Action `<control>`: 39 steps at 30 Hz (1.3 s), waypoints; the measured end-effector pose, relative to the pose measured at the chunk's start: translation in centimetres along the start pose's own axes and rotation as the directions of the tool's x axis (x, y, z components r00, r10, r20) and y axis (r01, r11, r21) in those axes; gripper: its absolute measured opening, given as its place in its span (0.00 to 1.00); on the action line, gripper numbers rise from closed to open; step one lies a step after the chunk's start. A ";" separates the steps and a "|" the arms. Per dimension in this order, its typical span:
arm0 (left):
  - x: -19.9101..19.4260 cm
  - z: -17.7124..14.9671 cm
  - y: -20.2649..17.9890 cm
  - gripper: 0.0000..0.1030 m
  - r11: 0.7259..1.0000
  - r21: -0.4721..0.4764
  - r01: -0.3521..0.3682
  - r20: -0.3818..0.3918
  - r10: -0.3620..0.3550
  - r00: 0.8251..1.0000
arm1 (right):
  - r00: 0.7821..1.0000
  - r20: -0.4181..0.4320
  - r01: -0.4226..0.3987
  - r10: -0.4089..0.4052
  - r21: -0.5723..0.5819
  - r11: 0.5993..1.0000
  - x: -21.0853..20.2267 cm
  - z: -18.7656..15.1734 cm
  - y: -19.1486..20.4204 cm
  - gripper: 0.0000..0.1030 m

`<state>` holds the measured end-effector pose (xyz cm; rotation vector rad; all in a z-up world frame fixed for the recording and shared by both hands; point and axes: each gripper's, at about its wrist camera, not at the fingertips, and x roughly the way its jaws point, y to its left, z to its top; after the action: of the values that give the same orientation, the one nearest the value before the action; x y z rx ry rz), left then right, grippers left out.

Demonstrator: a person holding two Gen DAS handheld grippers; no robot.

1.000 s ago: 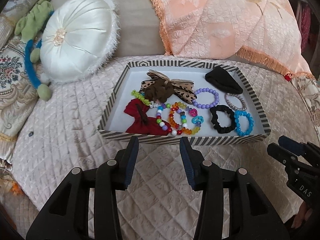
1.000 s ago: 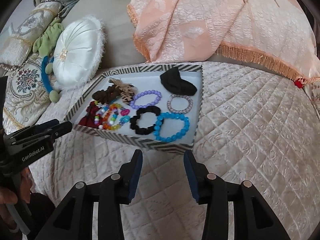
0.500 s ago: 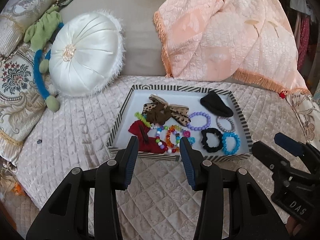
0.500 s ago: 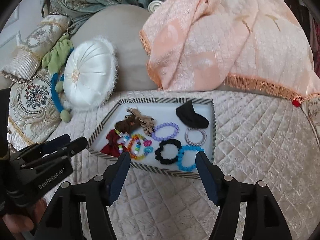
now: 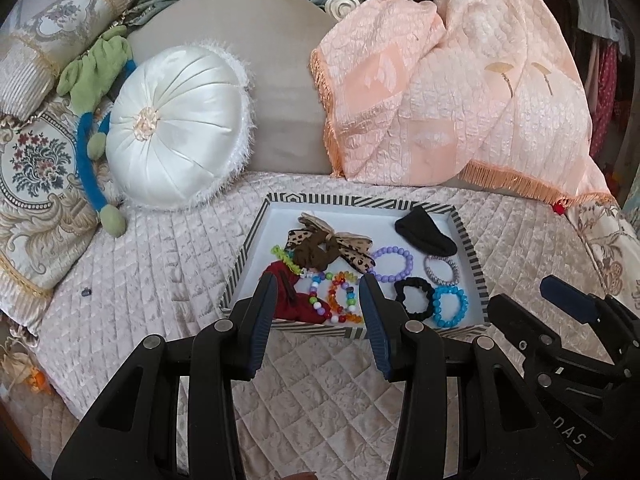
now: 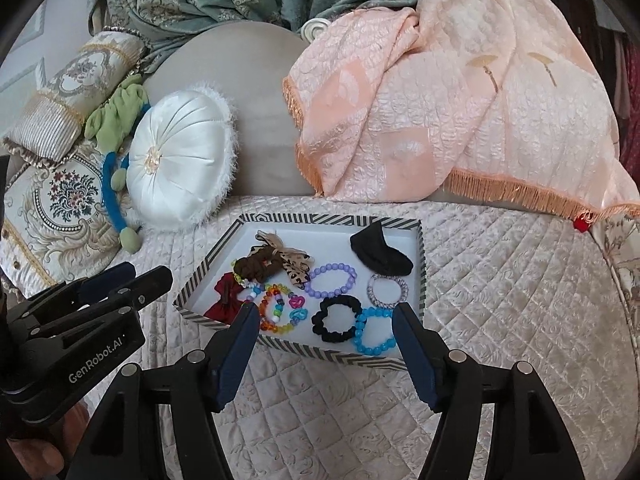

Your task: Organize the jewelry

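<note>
A striped tray (image 5: 468,236) (image 6: 421,264) sits on the quilted bed. In it lie a blue bead bracelet (image 5: 450,307) (image 6: 374,330), a black scrunchie (image 5: 414,295) (image 6: 337,318), a purple bead bracelet (image 5: 391,264) (image 6: 331,279), a silver bracelet (image 6: 387,289), a rainbow bead bracelet (image 5: 342,297) (image 6: 275,308), a red bow (image 6: 224,296), a leopard bow with a brown scrunchie (image 5: 320,248), and a black cloth piece (image 5: 424,232) (image 6: 380,256). My left gripper (image 5: 318,308) is open and empty, held back from the tray's near edge. My right gripper (image 6: 324,340) is open wide and empty, also before the tray.
A round white cushion (image 5: 176,124) and a green and blue plush toy (image 5: 96,80) lie at the left. A peach fringed blanket (image 5: 460,92) is draped behind the tray. Embroidered pillows (image 5: 32,168) line the left edge. Quilted bedspread (image 6: 500,280) spreads to the right.
Both grippers have pulled back and up from the tray, so it looks smaller and more of the sofa back shows. The right gripper's jaws have opened wider.
</note>
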<state>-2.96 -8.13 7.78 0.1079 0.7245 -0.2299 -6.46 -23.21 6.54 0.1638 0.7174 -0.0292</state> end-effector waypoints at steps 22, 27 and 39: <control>-0.6 0.1 -0.2 0.41 1.000 0.003 -0.004 0.012 0.004 1.000 | 1.000 0.002 -0.005 0.005 0.003 1.000 -0.3 0.1 0.2 0.66; -0.7 0.2 -0.4 0.41 1.000 0.007 -0.006 0.016 0.006 1.000 | 1.000 0.001 -0.005 0.005 0.005 1.000 -0.3 0.1 0.1 0.66; -0.9 0.5 -0.4 0.41 1.000 0.007 -0.006 0.024 0.006 1.000 | 1.000 -0.001 -0.010 0.010 0.004 1.000 -0.2 0.1 0.0 0.66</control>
<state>-3.41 -8.49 8.73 0.1138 0.6992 -0.2274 -6.58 -23.18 6.73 0.1713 0.7178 -0.0207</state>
